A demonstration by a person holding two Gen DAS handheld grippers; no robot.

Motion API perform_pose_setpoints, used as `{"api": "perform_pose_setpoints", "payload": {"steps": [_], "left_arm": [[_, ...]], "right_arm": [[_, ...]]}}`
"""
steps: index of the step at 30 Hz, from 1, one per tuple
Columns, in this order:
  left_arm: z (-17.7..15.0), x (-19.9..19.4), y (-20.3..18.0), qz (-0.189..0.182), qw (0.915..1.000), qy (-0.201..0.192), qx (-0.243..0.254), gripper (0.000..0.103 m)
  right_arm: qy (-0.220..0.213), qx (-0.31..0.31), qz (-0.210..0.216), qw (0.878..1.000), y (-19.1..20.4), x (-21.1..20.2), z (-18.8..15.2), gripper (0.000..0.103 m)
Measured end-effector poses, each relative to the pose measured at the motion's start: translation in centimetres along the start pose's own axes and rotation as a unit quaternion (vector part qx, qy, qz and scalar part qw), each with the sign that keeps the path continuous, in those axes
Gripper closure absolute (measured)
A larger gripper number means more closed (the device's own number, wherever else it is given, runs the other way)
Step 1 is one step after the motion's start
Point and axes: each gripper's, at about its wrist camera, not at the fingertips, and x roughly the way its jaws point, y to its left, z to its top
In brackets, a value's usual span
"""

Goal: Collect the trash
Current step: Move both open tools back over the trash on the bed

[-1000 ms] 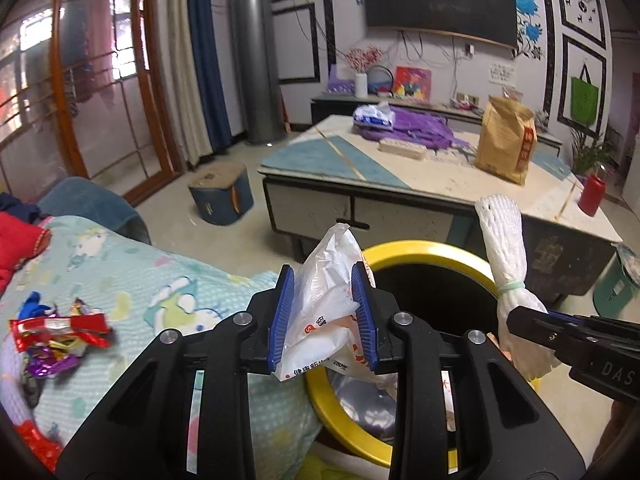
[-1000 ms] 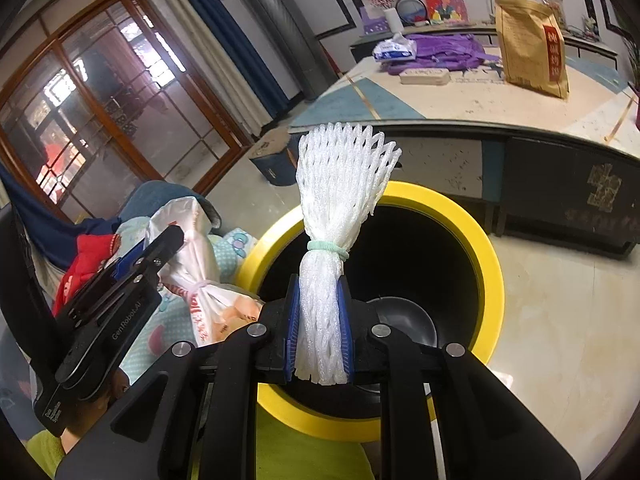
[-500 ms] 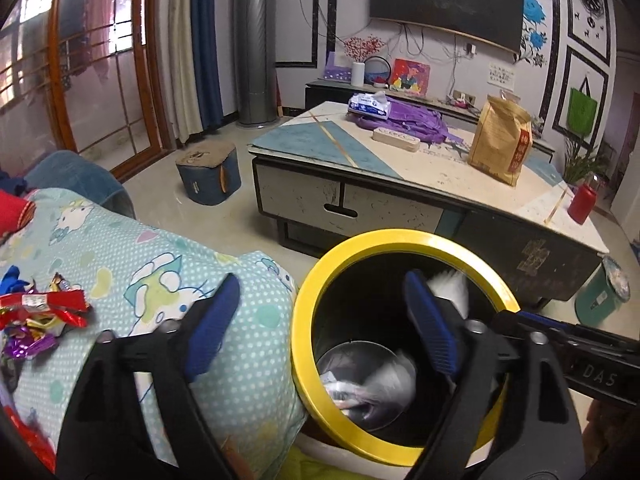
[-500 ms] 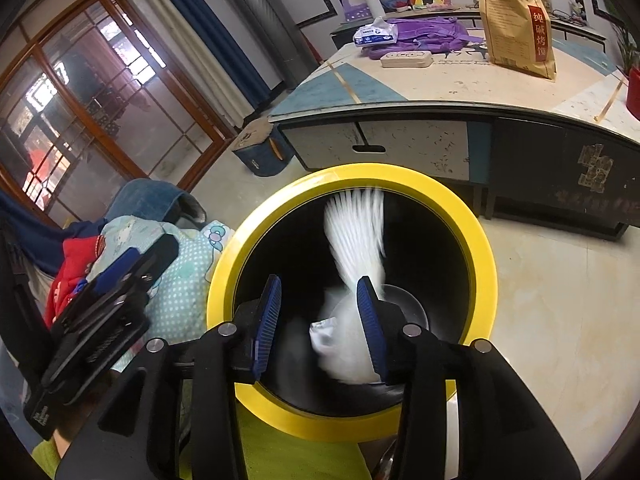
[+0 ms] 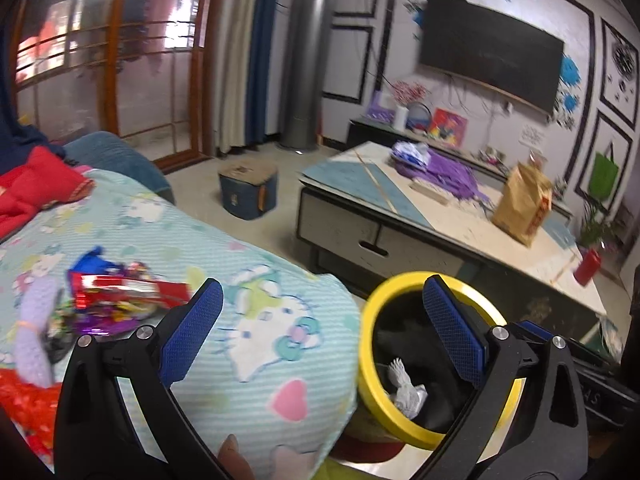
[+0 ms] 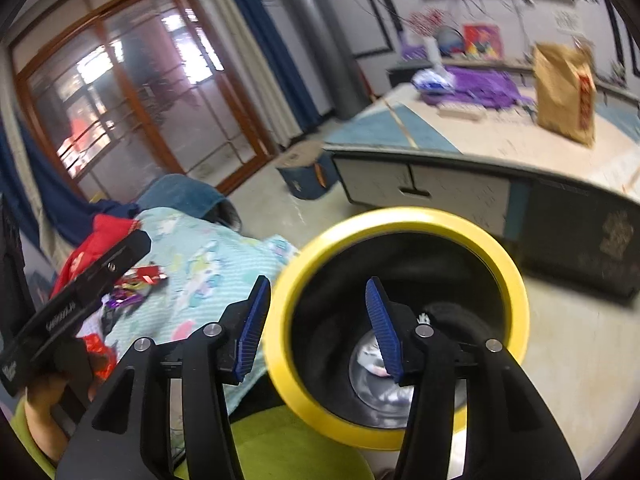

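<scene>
Both claws are empty, jaws having just been opening: left claw point(image 5: 322, 330) spread wide, right claw point(image 6: 316, 326) about half open. White trash point(image 5: 406, 390) lies inside the yellow-rimmed bin point(image 6: 400, 216). Candy wrappers point(image 5: 120, 294) remain on the bed point(image 5: 256, 280).

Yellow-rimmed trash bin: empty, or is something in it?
Not empty: white crumpled trash lies at the bottom of the yellow-rimmed trash bin.

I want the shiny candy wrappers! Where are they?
In the left wrist view, the wrappers lie in a heap on the cartoon blanket, far left, beside a purple foam net and well left of the yellow bin.
</scene>
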Motion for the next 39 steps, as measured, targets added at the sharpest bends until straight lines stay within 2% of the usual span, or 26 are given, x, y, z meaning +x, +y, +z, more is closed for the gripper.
{"api": "perform_pose_setpoints", "payload": {"steps": [7, 20, 30, 39], "left_arm": [[0.9, -3.5, 3.6, 0.039, 0.9983, -0.035, -0.028, 0.011], [0.7, -7.8, 8.8, 0.077, 0.9931, -0.061, -0.064, 0.011], [0.1, -10.9, 14.2, 0.122, 0.9852, -0.068, -0.099, 0.011], [-1.8, -12.8, 19.3, 0.159, 0.9787, -0.039, -0.124, 0.011]], "right_arm": [[-0.015, -0.056, 0.034, 0.998, 3.6, -0.2, 0.7, 0.049], [0.000, -0.146, 0.093, 0.985, 11.7, 0.9, 0.3, 0.045], [0.020, -0.231, 0.136, 0.963, 19.0, 4.3, 0.6, 0.042], [0.067, -0.294, 0.142, 0.943, 23.8, 10.5, 0.8, 0.042]]}}
